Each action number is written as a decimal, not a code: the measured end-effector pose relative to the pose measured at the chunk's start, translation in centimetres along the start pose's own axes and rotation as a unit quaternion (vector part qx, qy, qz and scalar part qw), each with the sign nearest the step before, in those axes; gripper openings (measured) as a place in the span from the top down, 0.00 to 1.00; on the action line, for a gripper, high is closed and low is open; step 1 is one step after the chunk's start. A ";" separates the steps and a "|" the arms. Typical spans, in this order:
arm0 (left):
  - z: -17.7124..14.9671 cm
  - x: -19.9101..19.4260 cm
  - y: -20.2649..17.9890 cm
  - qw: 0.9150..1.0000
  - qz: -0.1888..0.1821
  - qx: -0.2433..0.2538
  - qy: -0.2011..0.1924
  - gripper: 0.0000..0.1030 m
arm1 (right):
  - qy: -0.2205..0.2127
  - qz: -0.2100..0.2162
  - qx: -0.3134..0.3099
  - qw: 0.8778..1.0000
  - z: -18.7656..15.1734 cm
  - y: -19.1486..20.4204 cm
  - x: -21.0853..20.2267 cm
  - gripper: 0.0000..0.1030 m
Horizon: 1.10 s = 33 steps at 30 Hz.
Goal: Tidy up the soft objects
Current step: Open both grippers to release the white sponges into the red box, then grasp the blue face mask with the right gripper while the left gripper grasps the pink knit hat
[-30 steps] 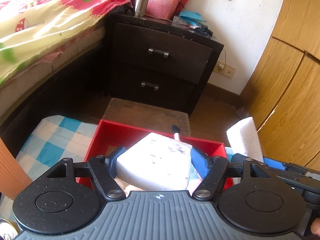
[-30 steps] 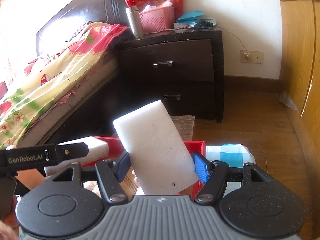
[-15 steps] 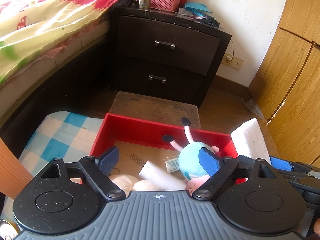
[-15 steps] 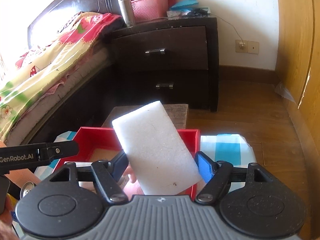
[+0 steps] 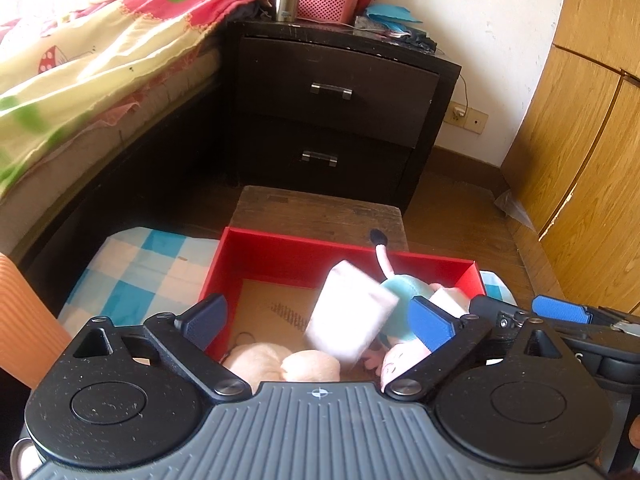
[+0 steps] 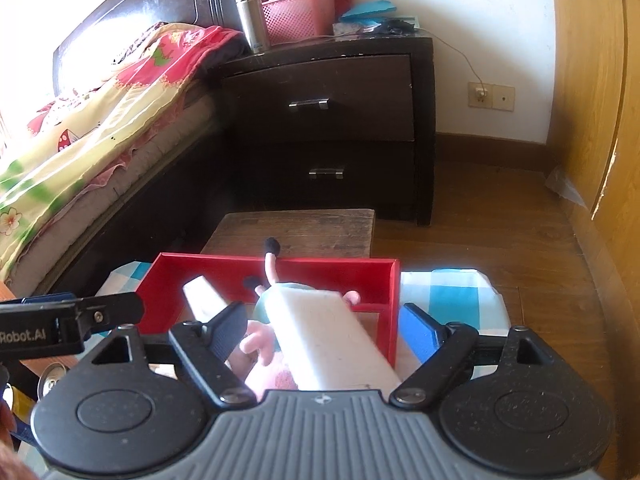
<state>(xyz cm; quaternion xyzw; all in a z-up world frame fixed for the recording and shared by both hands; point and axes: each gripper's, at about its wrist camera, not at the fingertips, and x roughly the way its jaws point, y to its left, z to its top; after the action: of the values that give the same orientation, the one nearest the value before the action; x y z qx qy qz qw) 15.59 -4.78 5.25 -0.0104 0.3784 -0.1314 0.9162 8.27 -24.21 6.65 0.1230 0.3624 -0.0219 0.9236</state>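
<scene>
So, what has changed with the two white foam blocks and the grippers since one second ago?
Both foam blocks were let go. The left gripper, jaws opening, dropped its white foam block into the red box. The right gripper, jaws also opening, no longer presses the second foam block, which tips down onto the blue plush toy. The box, checked cloth and nightstand stayed.

Blue-checked cloth [image 5: 132, 268] over a surface (kind unclear), red box [image 5: 288, 252] on it
</scene>
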 end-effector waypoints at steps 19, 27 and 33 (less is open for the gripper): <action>-3.1 -3.9 0.0 0.999 -0.004 0.047 0.010 0.06 | 0.027 0.022 -0.031 0.999 -3.4 1.7 -4.7 0.37; -5.5 -5.4 2.1 0.997 -0.035 0.042 0.047 0.06 | 0.099 0.076 -0.066 0.990 -8.5 3.2 -6.6 0.33; -6.8 -6.7 3.2 0.996 -0.054 0.033 0.060 0.06 | 0.148 0.135 -0.116 0.973 -12.5 5.7 -7.8 0.31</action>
<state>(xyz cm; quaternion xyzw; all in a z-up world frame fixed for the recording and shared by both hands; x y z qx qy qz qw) 7.04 0.50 4.60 0.0074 0.4270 -0.1932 0.8833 -5.05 -16.01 4.24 0.0646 0.4756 0.1634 0.8620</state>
